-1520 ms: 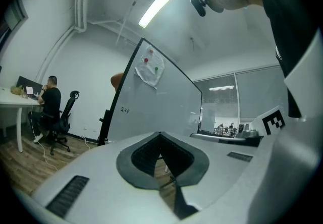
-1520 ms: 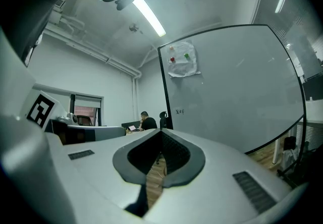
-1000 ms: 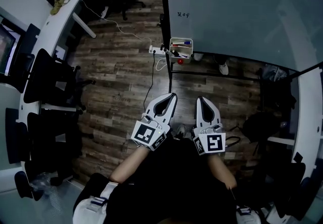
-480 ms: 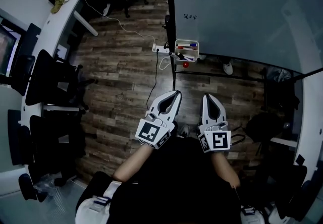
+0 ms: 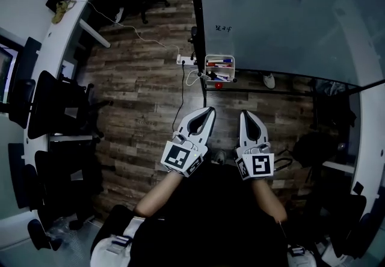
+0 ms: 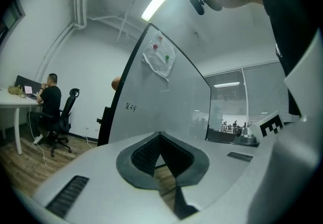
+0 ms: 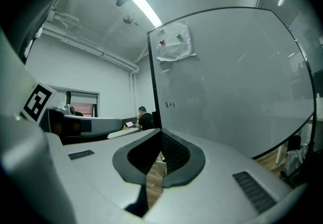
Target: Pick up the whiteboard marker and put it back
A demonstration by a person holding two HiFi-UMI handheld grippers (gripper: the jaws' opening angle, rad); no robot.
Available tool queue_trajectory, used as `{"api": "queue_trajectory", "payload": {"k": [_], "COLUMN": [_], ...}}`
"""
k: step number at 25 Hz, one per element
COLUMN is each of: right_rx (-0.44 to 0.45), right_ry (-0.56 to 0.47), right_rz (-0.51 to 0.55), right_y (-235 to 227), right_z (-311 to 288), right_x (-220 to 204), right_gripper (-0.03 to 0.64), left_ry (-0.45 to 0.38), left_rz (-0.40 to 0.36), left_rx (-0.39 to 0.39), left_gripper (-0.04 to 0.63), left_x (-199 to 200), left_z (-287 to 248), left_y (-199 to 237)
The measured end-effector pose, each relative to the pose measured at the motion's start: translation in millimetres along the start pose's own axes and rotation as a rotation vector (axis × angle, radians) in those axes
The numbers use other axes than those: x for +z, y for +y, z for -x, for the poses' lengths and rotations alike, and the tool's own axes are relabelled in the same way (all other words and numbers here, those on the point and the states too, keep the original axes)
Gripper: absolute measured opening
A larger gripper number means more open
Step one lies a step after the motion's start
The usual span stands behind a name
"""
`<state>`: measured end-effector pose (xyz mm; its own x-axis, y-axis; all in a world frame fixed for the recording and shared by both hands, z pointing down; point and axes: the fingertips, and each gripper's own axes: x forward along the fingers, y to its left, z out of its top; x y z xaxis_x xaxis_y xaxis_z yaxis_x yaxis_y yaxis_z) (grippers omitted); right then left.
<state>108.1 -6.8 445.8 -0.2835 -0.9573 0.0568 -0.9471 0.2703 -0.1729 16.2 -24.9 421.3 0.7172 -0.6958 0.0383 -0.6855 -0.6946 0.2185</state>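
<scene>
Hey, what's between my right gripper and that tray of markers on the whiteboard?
Head view: wood floor, crossed by the whiteboard stand's dark bar, separates the right gripper from the marker tray.

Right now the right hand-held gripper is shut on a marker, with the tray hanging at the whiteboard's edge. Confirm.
Wrong: the right hand-held gripper is shut on nothing, as the right gripper view shows. The tray does hang at the whiteboard's edge.

The left gripper [image 5: 204, 114] and the right gripper [image 5: 246, 118] were held out level, side by side and near each other, each with its jaws closed together, empty.
</scene>
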Motion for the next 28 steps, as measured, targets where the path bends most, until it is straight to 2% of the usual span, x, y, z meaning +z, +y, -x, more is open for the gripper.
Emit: {"api": "queue_trajectory", "payload": {"k": [5, 15, 28], "right_rx": [-0.011, -0.025, -0.029], "right_ry": [0.027, 0.082, 0.16], "right_rz": [-0.003, -0.014, -0.023], "right_y": [-13.1, -30.5, -35.5], "right_z": [-10.9, -41.6, -76.0], "right_x": [-9.9, -30.9, -66.0], "right_gripper": [0.014, 0.015, 0.018], "left_ry": [0.016, 0.075, 0.103], "left_rz": [0.002, 0.06, 0.075], "left_rx": [-0.007, -0.003, -0.026], "left_gripper": [0.008, 0.008, 0.008], "left_x": [-5.5, -28.6, -42.9], "left_z": [-15.5, -34.5, -57.6], "left_y": [7.0, 29.4, 50.8]}}
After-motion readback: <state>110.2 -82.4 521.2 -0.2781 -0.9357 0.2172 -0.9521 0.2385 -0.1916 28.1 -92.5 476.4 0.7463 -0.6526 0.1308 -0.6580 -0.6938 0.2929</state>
